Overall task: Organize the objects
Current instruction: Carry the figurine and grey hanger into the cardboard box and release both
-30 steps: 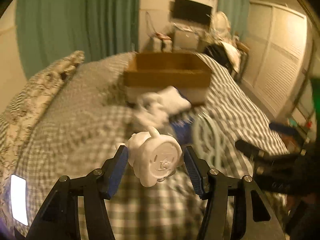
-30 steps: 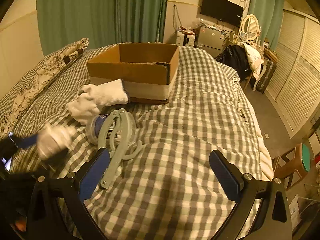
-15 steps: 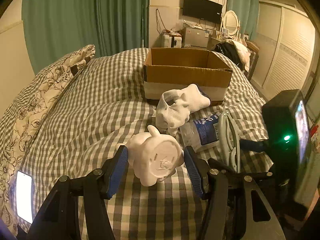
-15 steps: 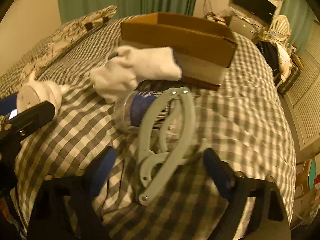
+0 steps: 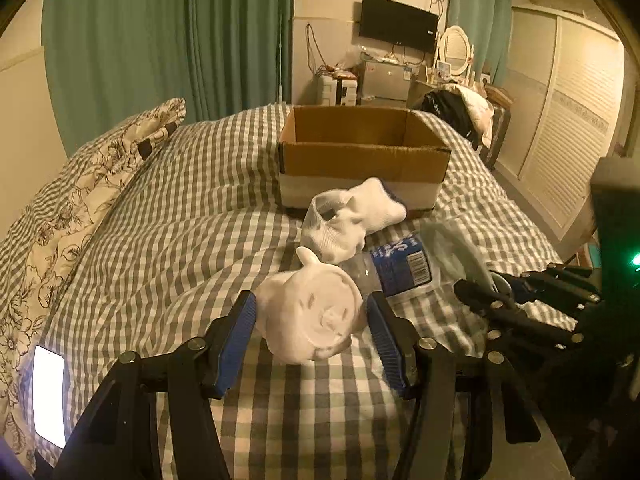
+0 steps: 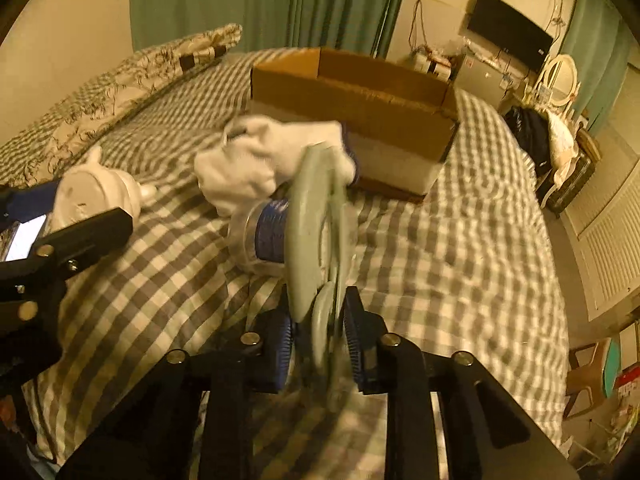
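Note:
My left gripper (image 5: 312,320) is shut on a white round figurine (image 5: 312,316) and holds it above the checked bedcover; the figurine also shows in the right wrist view (image 6: 96,196). My right gripper (image 6: 318,340) is shut on a pale green plastic hanger (image 6: 316,232), lifted on edge and blurred. A plastic bottle with a blue label (image 5: 400,268) lies beside it, also seen in the right wrist view (image 6: 268,236). A white sock (image 5: 352,216) lies against an open cardboard box (image 5: 360,152).
A floral pillow (image 5: 92,184) lies along the bed's left side. A lit phone (image 5: 50,396) rests at the near left. Louvred wardrobe doors (image 5: 568,152) stand to the right, and furniture with a television stands beyond the bed's far end.
My right gripper moved down onto the green hanger, closed on it and tipped it up on edge. My left gripper kept hold of the figurine and steadied facing the box.

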`<action>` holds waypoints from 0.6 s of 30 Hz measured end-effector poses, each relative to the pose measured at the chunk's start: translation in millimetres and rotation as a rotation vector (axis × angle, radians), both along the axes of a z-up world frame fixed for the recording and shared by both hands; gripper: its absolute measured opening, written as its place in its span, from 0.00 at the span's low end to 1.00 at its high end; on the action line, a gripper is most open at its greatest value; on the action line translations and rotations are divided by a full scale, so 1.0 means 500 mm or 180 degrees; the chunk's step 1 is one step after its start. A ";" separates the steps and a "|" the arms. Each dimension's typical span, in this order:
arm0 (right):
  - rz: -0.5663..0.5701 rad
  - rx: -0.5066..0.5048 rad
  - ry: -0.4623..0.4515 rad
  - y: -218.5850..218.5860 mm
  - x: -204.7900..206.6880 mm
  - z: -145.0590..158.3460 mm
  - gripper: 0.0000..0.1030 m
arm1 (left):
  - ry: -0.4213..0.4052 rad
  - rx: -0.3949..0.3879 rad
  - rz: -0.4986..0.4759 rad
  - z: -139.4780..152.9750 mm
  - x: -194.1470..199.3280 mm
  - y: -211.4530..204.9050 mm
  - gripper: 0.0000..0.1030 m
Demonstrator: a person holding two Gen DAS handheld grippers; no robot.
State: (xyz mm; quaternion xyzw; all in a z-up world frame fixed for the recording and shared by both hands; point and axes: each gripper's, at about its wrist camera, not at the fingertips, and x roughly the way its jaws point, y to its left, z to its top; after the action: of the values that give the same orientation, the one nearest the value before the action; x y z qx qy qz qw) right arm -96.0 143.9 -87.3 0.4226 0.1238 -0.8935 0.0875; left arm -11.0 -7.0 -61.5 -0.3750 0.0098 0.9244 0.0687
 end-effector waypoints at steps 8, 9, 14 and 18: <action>0.0008 -0.0094 0.0265 0.019 0.022 0.079 0.13 | 0.0027 0.0090 -0.0038 0.031 -0.008 0.006 0.18; 0.0005 -0.0104 0.0275 0.021 0.023 0.082 0.13 | 0.0023 0.0066 -0.0027 0.028 -0.010 0.006 0.18; -0.0014 -0.0170 0.0271 0.040 0.024 0.080 0.13 | -0.0121 0.0073 -0.0045 -0.007 -0.015 0.002 0.19; -0.0044 -0.0227 0.0248 0.052 0.018 0.072 0.13 | -0.0292 0.0089 -0.0019 -0.039 -0.024 0.010 0.57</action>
State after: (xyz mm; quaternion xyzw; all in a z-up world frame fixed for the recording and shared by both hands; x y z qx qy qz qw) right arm -86.7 170.1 -51.4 0.3850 0.0923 -0.9137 0.0914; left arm -22.8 -2.1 -81.1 -0.4159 -0.0051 0.9061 0.0770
